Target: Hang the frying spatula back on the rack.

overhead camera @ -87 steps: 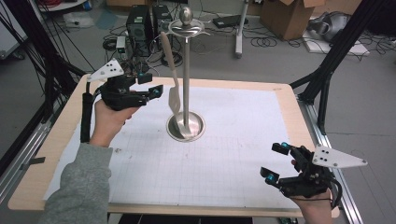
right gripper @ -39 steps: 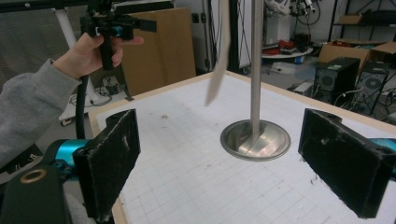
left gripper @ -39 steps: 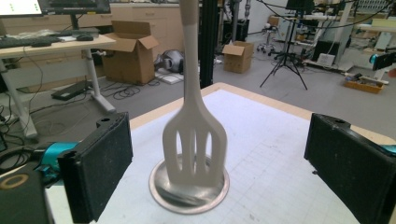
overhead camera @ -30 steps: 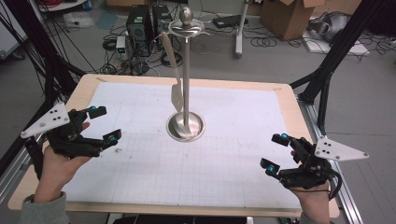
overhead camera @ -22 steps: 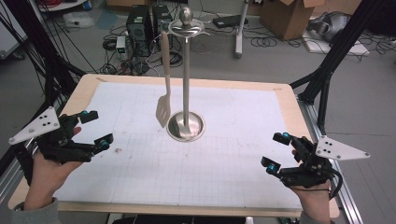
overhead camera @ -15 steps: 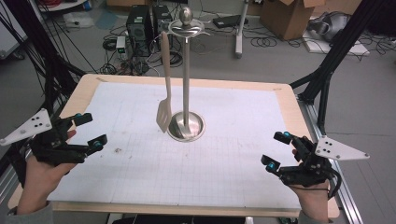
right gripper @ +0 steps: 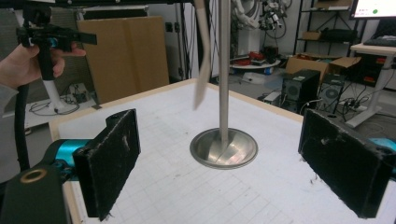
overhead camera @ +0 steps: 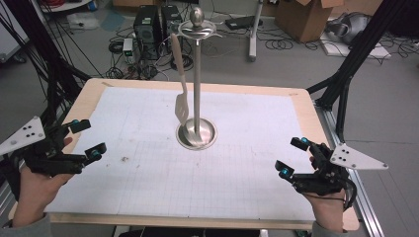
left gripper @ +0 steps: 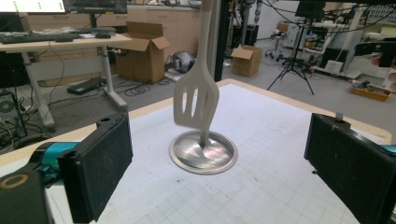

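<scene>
Change: left gripper (overhead camera: 84, 138) is sitting at the table's left edge, having pulled away from the stand since the earliest frame; the spatula, then beside its jaws, is now hanging free and has swung a little in the last second.
Left gripper: jaws are standing wide apart with nothing between them; a hand (overhead camera: 30, 187) is holding it low over the paper's left side.
Right gripper (overhead camera: 291, 157): jaws are likewise spread and empty; a hand (overhead camera: 327, 212) is holding it at the table's near right corner, much where it was before.
Paper (overhead camera: 207, 168): white gridded sheet is covering most of the wooden table (overhead camera: 89, 96); a small dark smudge is showing near the left gripper.
Stand (overhead camera: 197, 79): metal pole is rising upright from a round base at the sheet's middle, well apart from both grippers.
Spatula (overhead camera: 181, 106): pale, slotted, it is hanging from the ring at the stand's top, blade down, just beside the pole and clear of the base.
Writing: none is legible on any object.
Beyond: cardboard boxes (overhead camera: 306, 17), cables and computer towers (overhead camera: 148, 27) are lying on the floor.
</scene>
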### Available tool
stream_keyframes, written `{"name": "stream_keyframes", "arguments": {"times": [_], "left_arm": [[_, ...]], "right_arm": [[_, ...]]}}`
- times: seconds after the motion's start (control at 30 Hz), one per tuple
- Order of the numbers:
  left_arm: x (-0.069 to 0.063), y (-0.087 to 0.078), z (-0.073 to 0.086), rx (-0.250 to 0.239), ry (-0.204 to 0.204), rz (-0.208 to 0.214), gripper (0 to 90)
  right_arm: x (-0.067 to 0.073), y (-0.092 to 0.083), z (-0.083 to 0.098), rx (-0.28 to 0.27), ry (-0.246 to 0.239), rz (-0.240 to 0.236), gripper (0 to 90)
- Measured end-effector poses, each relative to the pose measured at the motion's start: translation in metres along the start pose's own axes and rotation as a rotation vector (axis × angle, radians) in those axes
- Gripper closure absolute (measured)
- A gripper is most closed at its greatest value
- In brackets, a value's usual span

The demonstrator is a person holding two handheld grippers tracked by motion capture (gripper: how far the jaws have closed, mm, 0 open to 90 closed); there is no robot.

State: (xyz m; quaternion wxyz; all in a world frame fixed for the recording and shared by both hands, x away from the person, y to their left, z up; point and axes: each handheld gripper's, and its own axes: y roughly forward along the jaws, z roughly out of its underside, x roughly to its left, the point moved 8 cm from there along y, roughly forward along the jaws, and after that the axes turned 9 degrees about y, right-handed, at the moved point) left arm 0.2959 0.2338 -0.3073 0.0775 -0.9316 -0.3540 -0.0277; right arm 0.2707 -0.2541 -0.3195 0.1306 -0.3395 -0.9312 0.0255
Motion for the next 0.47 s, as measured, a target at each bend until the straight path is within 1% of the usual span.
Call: {"name": "stream_keyframes", "arguments": {"times": [0.13,0.17,0.23,0.3,0.33,0.4,0.43,0.47], "left_arm": [[-0.0028,0.0017,0.0014,0.017,0.018,0.01,8.3],[-0.0033,0.0023,0.0015,0.013,0.016,0.018,8.3],[-0.0025,0.0027,0.0022,0.013,0.009,0.018,8.3],[-0.001,0.0028,0.0034,0.014,0.001,0.016,8.3],[-0.0003,0.003,0.004,0.012,-0.006,0.017,8.3],[0.0013,0.0033,0.0056,0.02,-0.014,0.009,8.3],[0.0015,0.0033,0.006,0.021,-0.013,0.007,8.3],[0.0013,0.0032,0.0061,0.021,-0.013,0.007,8.3]], "right_arm": [[-0.0007,-0.0043,-0.0025,-0.018,-0.003,0.006,11.6],[-0.0005,-0.0055,-0.0028,-0.018,0.002,0.009,11.7],[-0.0018,-0.0073,-0.004,-0.025,-0.007,0.011,11.7],[-0.003,-0.0085,-0.0039,-0.024,-0.005,0.014,11.7],[-0.0031,-0.0093,-0.0035,-0.023,0.008,0.018,11.7],[-0.0044,-0.0103,-0.0043,-0.031,0.0,0.02,11.7],[-0.0045,-0.0101,-0.0057,-0.045,-0.01,0.016,11.7],[-0.004,-0.0104,-0.0059,-0.044,-0.005,0.013,11.7]]}}
